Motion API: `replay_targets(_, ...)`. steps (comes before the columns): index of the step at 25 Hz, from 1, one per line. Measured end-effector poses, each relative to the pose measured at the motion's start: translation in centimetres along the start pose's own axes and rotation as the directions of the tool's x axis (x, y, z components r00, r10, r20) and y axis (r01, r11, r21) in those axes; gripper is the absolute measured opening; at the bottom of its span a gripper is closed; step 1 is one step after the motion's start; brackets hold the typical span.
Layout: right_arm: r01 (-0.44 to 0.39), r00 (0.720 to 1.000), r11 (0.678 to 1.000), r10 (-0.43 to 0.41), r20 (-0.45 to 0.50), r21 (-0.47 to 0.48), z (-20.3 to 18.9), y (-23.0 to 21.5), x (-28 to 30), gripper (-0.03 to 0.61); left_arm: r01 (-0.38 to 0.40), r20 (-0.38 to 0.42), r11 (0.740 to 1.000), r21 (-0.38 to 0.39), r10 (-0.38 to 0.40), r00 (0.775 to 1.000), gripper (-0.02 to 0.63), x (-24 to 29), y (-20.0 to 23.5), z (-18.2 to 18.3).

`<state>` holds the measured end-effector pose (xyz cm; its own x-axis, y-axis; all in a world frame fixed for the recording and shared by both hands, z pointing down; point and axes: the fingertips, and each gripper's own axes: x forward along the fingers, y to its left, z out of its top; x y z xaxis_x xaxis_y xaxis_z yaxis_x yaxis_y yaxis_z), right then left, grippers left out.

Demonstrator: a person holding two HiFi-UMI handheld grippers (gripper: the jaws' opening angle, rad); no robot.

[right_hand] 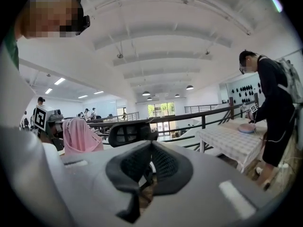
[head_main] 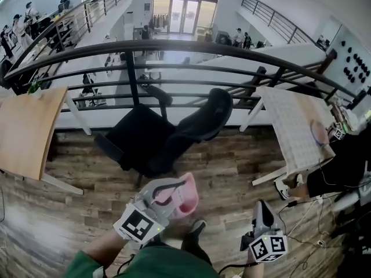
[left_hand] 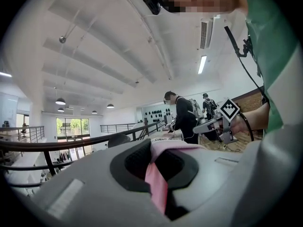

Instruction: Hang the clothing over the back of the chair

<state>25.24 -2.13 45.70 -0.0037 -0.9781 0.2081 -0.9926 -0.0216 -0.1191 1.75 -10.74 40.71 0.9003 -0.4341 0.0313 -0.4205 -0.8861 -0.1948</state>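
Observation:
A black office chair [head_main: 156, 135] stands ahead of me by the railing, its back [head_main: 211, 112] leaning to the right. My left gripper [head_main: 181, 194] is shut on a pink piece of clothing [head_main: 186, 200], held low in front of the chair. In the left gripper view the pink cloth [left_hand: 156, 186] is pinched between the pads [left_hand: 135, 162]. My right gripper [head_main: 262, 206] is off to the right, apart from the cloth. In the right gripper view its jaws [right_hand: 150, 144] are shut with nothing in them, and the chair back [right_hand: 130, 132] and the pink clothing [right_hand: 78, 136] show beyond.
A curved black railing [head_main: 174, 48] runs behind the chair. A wooden table [head_main: 29, 126] stands at the left. At the right is a white checked table [head_main: 295, 126] with a pink plate [head_main: 320, 133] and a person [head_main: 342, 167] beside it. Cables [head_main: 307, 225] lie on the floor.

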Motion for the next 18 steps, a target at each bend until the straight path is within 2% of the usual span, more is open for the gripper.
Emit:
replay_targets(4,-0.070,0.998,0.997,0.070,0.012,0.035,1.2,-3.2,3.9,0.003,-0.062,-0.030,0.996,0.071,0.064,0.997,0.020,3.2,0.7,2.0)
replay_targets(7,-0.144,0.988,0.989,0.143,0.062,0.024,3.2,-4.8,7.5,0.003,-0.138,-0.004,0.984,0.114,0.140,0.990,0.020,5.5,2.0,3.9)
replay_targets(10,-0.182,0.980,0.983,0.180,0.088,0.019,4.7,-8.2,9.1,0.003,-0.198,0.047,0.976,0.094,0.195,0.980,0.020,9.1,2.4,6.6)
replay_targets(13,-0.201,0.976,0.979,0.197,0.092,0.039,6.0,-13.0,9.2,0.003,-0.240,0.062,0.969,0.061,0.237,0.970,0.020,13.3,2.5,10.1)
replay_targets(18,-0.235,0.969,0.969,0.226,0.104,0.079,6.0,-16.4,11.8,0.003,-0.301,0.115,0.951,0.071,0.291,0.950,0.020,17.2,6.7,15.0)
